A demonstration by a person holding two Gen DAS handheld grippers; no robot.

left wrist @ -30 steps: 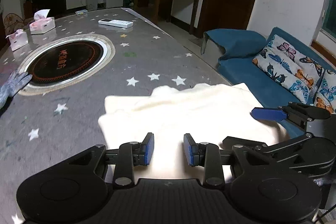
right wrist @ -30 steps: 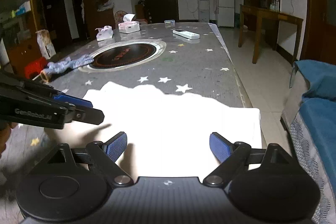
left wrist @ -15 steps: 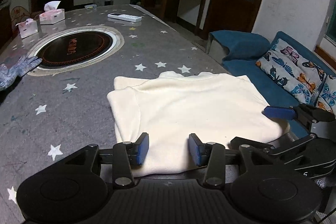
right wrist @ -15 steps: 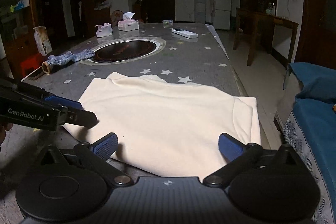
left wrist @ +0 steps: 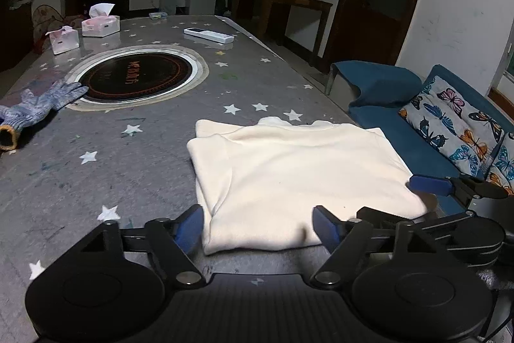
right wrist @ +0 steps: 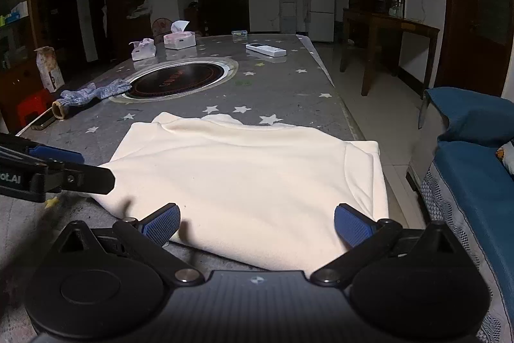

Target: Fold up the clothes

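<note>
Fold laid down, grippers letting go
Your left gripper (left wrist: pixel 258 222) is opening, your right gripper (right wrist: pixel 257 222) spread wide, both empty; the folded cream top (left wrist: pixel 298 179) lies on the table (left wrist: pixel 154 156). Next, probably regrip an edge.

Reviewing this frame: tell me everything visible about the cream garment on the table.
The cream garment is a soft, fleecy-looking top, folded into a rough rectangle and lying flat at the near right part of the grey star-patterned table. Its sleeves are tucked in along the sides, and a rounded neckline edge shows at the far side. Its right edge lies at the table's edge. Neither gripper grips it; it rests on the table alone.
</note>
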